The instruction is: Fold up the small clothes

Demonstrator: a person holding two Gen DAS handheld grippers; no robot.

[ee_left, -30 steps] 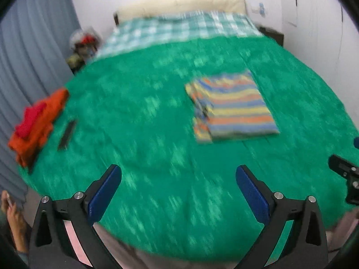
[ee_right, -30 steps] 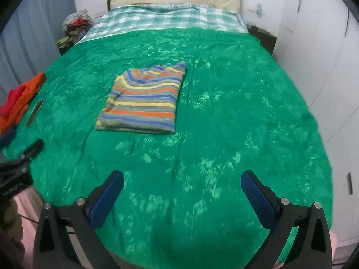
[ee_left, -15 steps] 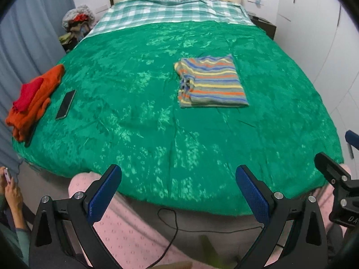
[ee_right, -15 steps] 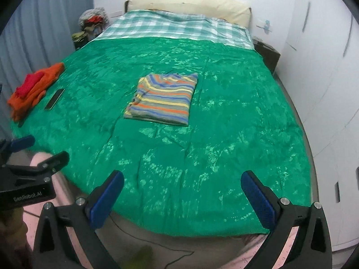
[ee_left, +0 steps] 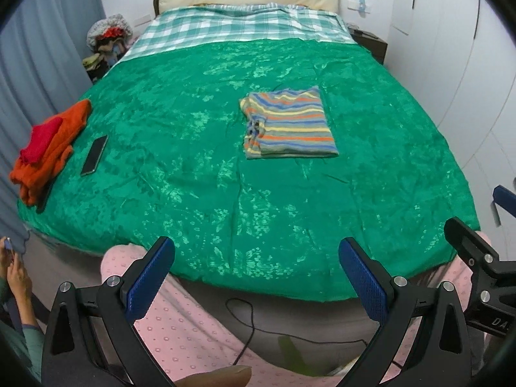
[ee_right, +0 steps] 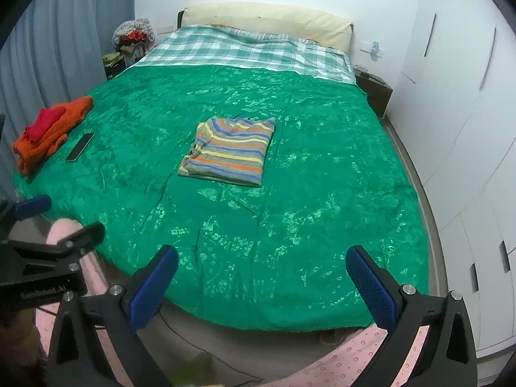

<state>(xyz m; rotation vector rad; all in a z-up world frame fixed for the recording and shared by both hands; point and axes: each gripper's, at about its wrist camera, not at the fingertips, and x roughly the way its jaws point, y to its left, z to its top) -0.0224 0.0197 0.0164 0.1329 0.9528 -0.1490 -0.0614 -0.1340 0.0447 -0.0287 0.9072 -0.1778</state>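
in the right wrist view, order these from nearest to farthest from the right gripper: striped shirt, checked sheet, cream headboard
1. striped shirt, folded mid-bed, ahead of the open right gripper
2. checked sheet, across the bed's far end
3. cream headboard, against the back wall

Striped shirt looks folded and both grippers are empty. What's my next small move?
Probably swing the left gripper toward the orange clothes at the bed's left edge: the striped shirt already lies folded flat, and both grippers are open and clear of the bed.
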